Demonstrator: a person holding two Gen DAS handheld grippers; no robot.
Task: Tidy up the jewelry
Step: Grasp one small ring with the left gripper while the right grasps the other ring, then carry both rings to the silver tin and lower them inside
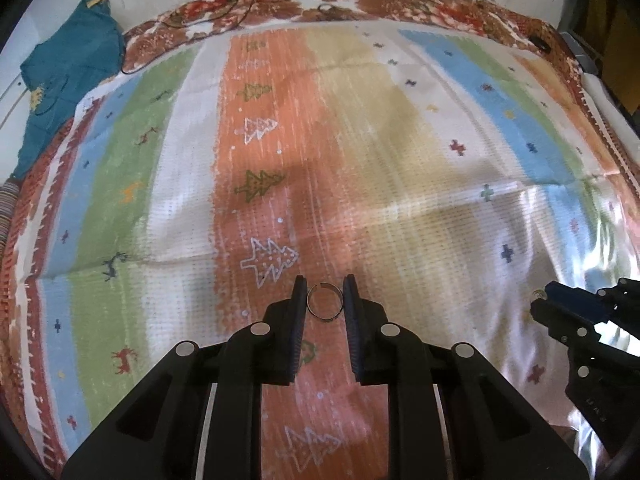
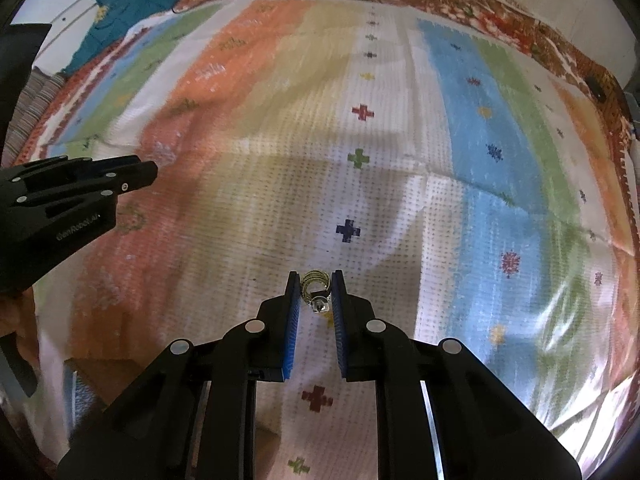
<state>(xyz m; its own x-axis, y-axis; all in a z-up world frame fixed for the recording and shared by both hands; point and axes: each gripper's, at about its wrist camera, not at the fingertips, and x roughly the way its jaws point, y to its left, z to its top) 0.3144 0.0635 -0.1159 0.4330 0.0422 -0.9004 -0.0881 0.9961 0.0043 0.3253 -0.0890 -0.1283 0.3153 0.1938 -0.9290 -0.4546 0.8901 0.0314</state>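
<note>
The left gripper (image 1: 324, 286) is clenched on a plain open-band ring (image 1: 324, 302), its two dark pads pressing the band from either side so the ring stands between the fingertips above the striped cloth (image 1: 360, 140). The right gripper (image 2: 316, 280) grasps a coiled gold ring with a small stone setting (image 2: 316, 292), pinched between its blue pads over the white stripe with coloured crosses.

The left wrist view shows the right gripper (image 1: 538, 304) low at its right edge, something small and gold at its tip, too small to make out there. The right wrist view shows the left gripper (image 2: 148, 172) from the side at its left edge, but not the plain ring it holds.

Beyond the cloth, a teal garment (image 1: 68, 80) lies at the far left corner, with a thin dark cable (image 1: 244, 4) running across the patterned border near it.
</note>
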